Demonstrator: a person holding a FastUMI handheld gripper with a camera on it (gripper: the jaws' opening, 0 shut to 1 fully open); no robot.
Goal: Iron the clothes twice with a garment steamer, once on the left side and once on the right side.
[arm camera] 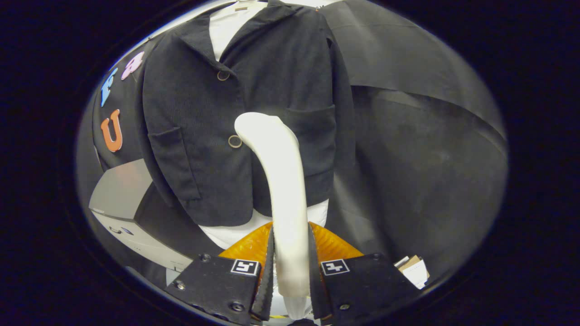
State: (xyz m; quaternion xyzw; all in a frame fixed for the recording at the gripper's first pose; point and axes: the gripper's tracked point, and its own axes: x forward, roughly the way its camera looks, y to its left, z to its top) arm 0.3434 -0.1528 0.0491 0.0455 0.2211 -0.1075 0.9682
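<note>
Tongs (290, 271) closed on the handle of the garment steamer (281, 190), both fingers (267, 267) pressing its sides. Steamer rises ahead between them, head curving left toward the jacket (244, 104), near the lower button (234, 141); contact cannot be told. Dark jacket hangs buttoned over a white shirt (226, 27), pockets on both sides. Grey box (122, 194) sits lower left; small cards (414, 269) lower right.

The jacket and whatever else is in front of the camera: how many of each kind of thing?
Dark jacket: 1
Round buttons on it: 2
Patch pockets: 2
White steamer, clamped by the gripper: 1
Grey box: 1
Total: 7
</note>
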